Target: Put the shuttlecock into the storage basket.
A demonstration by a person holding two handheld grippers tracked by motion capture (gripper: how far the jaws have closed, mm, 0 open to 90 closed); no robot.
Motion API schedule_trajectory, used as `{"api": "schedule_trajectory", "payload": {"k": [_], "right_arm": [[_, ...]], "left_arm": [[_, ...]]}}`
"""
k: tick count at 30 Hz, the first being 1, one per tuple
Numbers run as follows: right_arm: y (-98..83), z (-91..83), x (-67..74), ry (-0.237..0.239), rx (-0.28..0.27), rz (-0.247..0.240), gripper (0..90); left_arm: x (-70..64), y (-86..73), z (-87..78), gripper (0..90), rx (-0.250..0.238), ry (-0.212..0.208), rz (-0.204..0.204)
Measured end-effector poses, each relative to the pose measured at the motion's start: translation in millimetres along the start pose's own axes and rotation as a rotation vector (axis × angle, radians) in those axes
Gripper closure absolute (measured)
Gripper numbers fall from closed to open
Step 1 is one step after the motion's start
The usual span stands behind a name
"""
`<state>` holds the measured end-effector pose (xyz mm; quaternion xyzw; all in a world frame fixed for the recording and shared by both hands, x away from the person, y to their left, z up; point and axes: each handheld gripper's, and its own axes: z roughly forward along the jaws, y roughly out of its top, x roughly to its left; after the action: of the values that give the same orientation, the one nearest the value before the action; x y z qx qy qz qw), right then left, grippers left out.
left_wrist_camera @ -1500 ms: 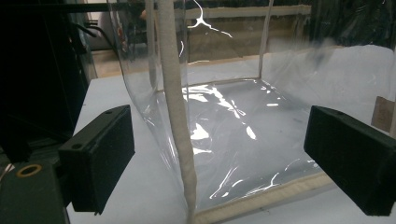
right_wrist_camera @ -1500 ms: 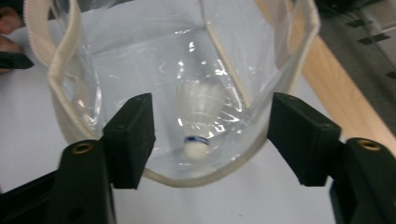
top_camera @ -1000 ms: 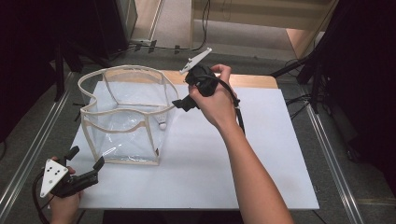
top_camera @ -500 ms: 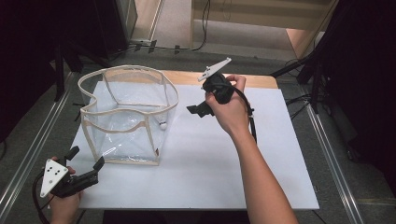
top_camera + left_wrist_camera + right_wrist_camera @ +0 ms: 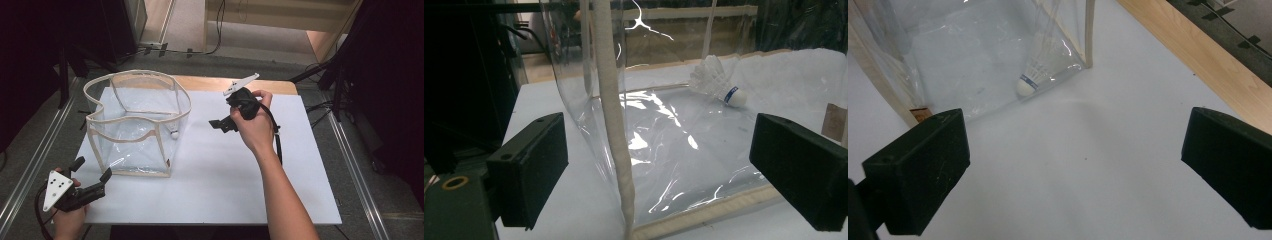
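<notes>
A clear plastic bag [image 5: 131,131] with beige trim stands open-topped on the left of the white table. A white shuttlecock [image 5: 173,134] lies inside it against the right wall; it also shows as the shuttlecock [image 5: 716,82] and the shuttlecock [image 5: 1032,76] through the plastic. My left gripper [image 5: 92,169] rests at the table's near left corner, open, jaws either side of the bag's front corner seam [image 5: 616,140] without touching. My right gripper [image 5: 222,120] is held above the table right of the bag, open and empty, aimed at the bag [image 5: 973,50].
The white table top [image 5: 225,175] has a wooden strip [image 5: 215,84] along its far edge. Metal rails [image 5: 350,150] run along both sides on the floor. Black stand legs [image 5: 330,70] rise at the far right.
The right hand has carried its gripper rightward, away from the bag's rim. The left gripper and the bag have stayed still.
</notes>
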<state>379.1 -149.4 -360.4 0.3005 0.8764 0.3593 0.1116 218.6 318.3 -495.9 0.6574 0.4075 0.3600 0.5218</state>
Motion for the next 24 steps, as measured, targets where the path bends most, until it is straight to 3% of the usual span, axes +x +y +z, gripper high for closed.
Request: {"api": "schedule_trajectory", "payload": {"k": [10, 16, 24], "right_arm": [[-26.1, 7.8, -0.6, 0.005, -0.011, 0.022, 0.0], [-50.2, 14.5, -6.2, 0.008, -0.015, 0.063, 0.0], [-69.5, 10.3, -8.5, -0.007, -0.047, 0.087, 0.0]], "left_arm": [[0.4, 0.0, 0.3, 9.1, 0.000, -0.001, -0.002], [0.5, 0.0, 0.2, 9.1, -0.001, -0.003, -0.003], [0.4, 0.1, 0.3, 9.1, 0.000, -0.002, -0.004]]}}
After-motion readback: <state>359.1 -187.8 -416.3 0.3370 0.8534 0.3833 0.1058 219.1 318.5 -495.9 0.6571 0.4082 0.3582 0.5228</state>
